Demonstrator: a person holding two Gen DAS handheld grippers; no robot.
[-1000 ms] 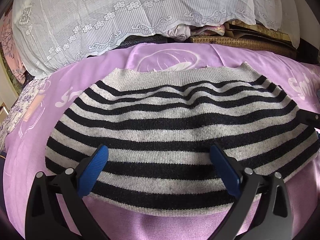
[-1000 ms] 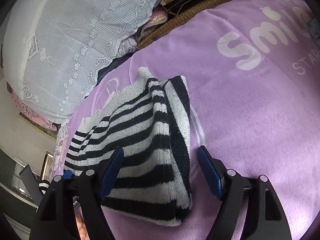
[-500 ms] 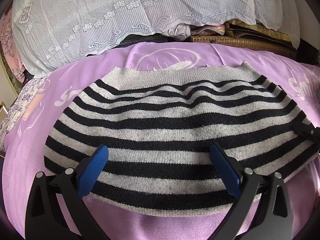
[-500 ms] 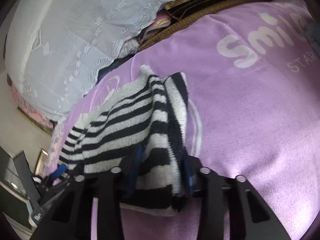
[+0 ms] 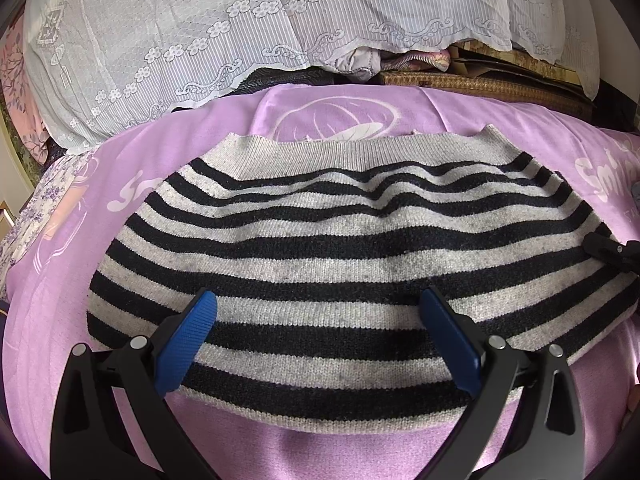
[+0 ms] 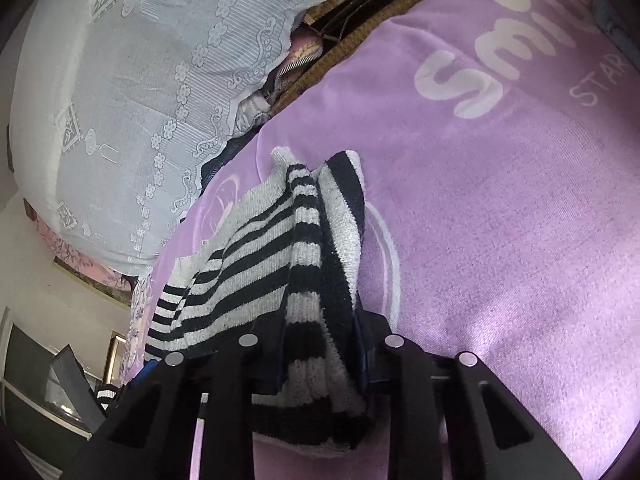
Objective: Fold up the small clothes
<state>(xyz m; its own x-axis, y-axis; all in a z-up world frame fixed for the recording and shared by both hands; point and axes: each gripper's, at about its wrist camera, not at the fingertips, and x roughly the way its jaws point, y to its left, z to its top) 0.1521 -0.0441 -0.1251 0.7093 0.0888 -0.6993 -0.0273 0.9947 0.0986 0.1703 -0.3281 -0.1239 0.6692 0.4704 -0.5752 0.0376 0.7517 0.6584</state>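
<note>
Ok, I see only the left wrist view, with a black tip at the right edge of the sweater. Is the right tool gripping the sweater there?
Observer: Yes. In the right wrist view the right tool is closing, and the bunched edge of the striped sweater is pressed between its jaws.
Operator: Is the grip deep, or only on the rim?
Observer: Deep. The fabric passes through the jaws and comes out on the camera side.
</note>
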